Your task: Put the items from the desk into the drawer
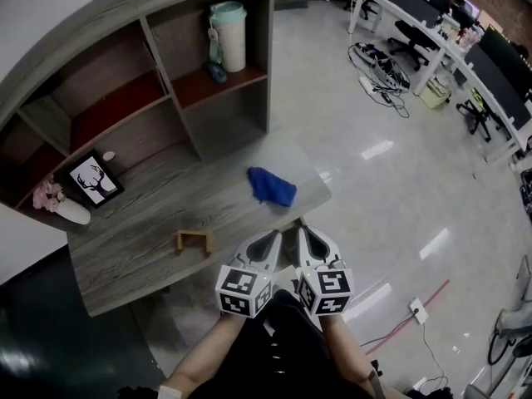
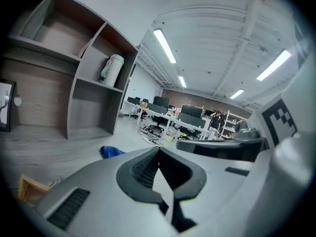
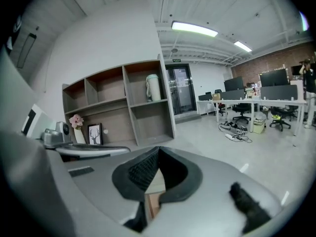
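Right now you hold both grippers side by side, close to your body, at the near edge of the grey wood-grain desk (image 1: 141, 239). The left gripper (image 1: 276, 234) and the right gripper (image 1: 304, 229) point away from you over the desk, their marker cubes nearest your forearms.

In the left gripper view its fingers are pressed together at the tips, with nothing between them. In the right gripper view those fingers are pressed together too, and they carry nothing.

A crumpled blue cloth (image 1: 271, 186) lies on the right part of the desk, just beyond the gripper tips and apart from them. A small wooden frame (image 1: 194, 240) stands near the desk's near edge, to the left of the left gripper.

At the far left of the desk, a framed deer picture (image 1: 94, 179) leans against the shelf unit (image 1: 166, 90), with a white vase of pink flowers (image 1: 58, 204) just beside it. A pale green tumbler (image 1: 229, 36) stands upright in an upper compartment of the shelves.

To the right, a glossy floor (image 1: 391, 189) reaches rows of office desks (image 1: 432, 23) and chairs far off.
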{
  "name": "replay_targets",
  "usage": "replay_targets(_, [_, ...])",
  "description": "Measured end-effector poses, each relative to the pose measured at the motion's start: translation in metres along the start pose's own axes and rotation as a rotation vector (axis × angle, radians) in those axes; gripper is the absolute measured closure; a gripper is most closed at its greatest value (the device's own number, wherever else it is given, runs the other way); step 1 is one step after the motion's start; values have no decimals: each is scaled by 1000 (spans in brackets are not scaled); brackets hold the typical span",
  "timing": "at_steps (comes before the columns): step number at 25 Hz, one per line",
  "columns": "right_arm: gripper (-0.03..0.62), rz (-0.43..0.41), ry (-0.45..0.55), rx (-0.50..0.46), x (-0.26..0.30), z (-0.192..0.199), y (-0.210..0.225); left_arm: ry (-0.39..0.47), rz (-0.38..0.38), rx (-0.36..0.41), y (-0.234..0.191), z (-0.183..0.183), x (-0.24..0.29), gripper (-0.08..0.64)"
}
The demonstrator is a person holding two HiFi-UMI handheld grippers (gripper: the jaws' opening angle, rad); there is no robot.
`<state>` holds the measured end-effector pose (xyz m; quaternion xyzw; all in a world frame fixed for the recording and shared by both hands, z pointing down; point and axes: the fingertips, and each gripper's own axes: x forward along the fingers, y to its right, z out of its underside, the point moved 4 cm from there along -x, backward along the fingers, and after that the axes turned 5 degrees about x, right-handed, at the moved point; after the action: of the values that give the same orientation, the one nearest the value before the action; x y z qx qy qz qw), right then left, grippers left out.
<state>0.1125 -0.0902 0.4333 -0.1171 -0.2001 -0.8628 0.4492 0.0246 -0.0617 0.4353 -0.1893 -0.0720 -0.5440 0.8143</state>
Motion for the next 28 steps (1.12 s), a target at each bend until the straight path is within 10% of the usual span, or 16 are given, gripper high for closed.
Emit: replay_targets(28, [580,-19,93,17,-5,-25,-5,48,-32,31,-5,-22,-6,549])
